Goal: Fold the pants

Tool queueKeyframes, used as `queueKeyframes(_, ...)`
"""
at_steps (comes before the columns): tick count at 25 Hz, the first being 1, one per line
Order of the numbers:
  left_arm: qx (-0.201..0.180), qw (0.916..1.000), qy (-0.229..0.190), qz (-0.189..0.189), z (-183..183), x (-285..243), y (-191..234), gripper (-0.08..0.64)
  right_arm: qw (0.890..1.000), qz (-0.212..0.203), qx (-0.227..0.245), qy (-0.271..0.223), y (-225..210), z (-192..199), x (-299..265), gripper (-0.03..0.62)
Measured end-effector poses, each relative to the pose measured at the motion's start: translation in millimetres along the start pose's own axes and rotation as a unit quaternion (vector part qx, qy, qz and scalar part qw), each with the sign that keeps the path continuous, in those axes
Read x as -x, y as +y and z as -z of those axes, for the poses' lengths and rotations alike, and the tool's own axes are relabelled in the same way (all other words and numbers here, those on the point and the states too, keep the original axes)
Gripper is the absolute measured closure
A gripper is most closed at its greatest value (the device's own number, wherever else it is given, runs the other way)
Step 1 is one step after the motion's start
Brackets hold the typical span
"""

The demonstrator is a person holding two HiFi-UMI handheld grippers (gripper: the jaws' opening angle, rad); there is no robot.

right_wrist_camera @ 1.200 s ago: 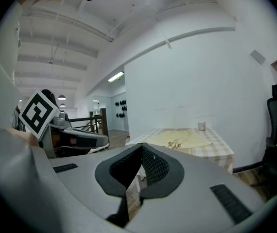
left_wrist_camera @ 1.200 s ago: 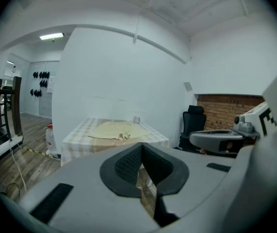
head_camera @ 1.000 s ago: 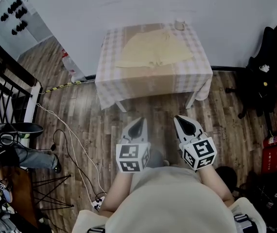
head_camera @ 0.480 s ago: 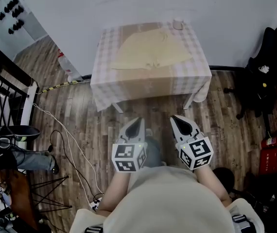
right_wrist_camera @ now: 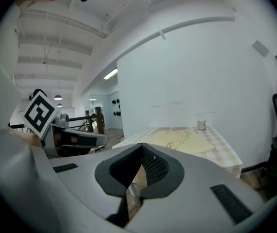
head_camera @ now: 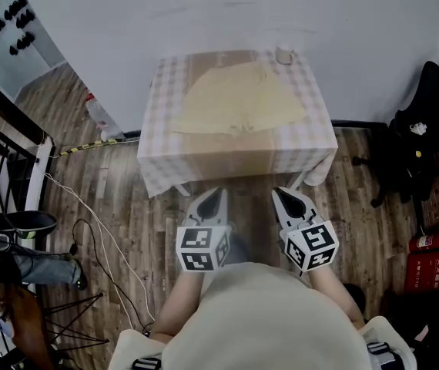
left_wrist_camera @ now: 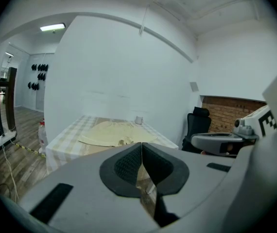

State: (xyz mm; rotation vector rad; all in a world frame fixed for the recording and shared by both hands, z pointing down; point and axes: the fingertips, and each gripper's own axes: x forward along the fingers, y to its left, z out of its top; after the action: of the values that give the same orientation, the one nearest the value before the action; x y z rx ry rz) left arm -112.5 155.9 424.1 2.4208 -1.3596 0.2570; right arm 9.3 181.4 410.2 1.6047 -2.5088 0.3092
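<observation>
Desk (head_camera: pixel 316 133) stands against the white wall (head_camera: pixel 219 10) on the wood-plank floor (head_camera: pixel 127 206). A pale checked cloth (head_camera: pixel 235 159) covers it and hangs over the edges. Pale yellow pants (head_camera: pixel 239 102) lie spread flat across the middle. A small white cup (head_camera: pixel 284 55) sits upright at the far right corner, apart from the pants.

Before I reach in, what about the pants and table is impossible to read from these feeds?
Pants: waistband and fastenings too small in the head view.
Table: near edge hidden behind the shut left gripper in the left gripper view; legs mostly covered by its cloth in the head view.
Cup: contents too small in every view.
</observation>
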Motion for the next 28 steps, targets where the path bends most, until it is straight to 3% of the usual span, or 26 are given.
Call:
queueKeyframes(9, 0.003, 1.0000, 0.005, -0.006, -39, -62, 52, 0.555, 1.000, 0.002, 0.001, 0.004, -30, -31, -77, 0.592)
queueKeyframes(28, -0.001, 0.9996, 0.028, 0.006, -71, -167, 158, 0.555, 1.000, 0.022, 0.000, 0.019, -58, -49, -218, 0.592)
